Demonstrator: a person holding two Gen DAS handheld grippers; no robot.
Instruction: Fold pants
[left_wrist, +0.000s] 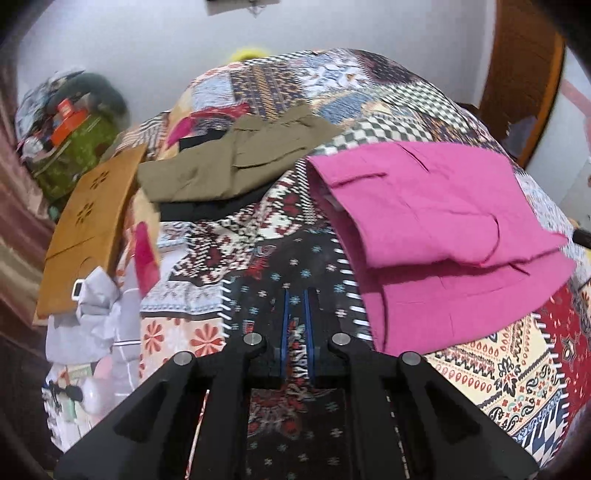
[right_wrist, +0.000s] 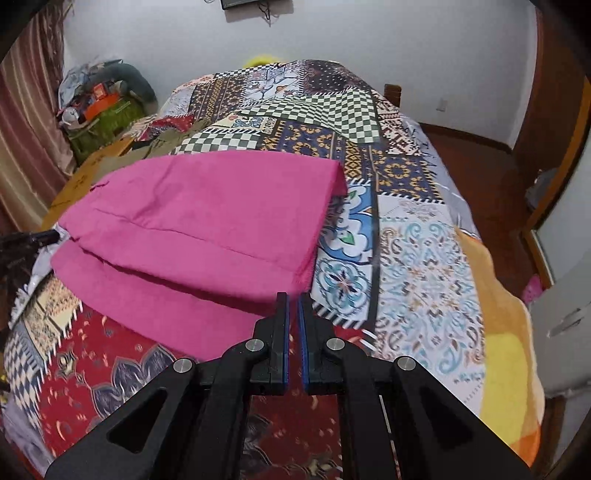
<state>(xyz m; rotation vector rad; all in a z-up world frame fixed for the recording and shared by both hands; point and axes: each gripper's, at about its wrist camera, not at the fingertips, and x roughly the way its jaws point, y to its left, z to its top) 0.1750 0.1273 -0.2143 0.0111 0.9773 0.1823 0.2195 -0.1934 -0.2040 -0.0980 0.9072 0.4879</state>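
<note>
The pink pants lie folded over in layers on the patchwork bedspread; they also show in the right wrist view. My left gripper hovers left of the pants' near left edge, jaws nearly closed with a narrow gap, holding nothing. My right gripper sits at the pants' near right corner, jaws nearly together and empty. The left gripper's tip shows at the left edge of the right wrist view.
Folded olive pants on black cloth lie at the back left, with a brown garment and a grey one along the left edge. Clutter stands by the wall. An orange blanket covers the bed's right edge.
</note>
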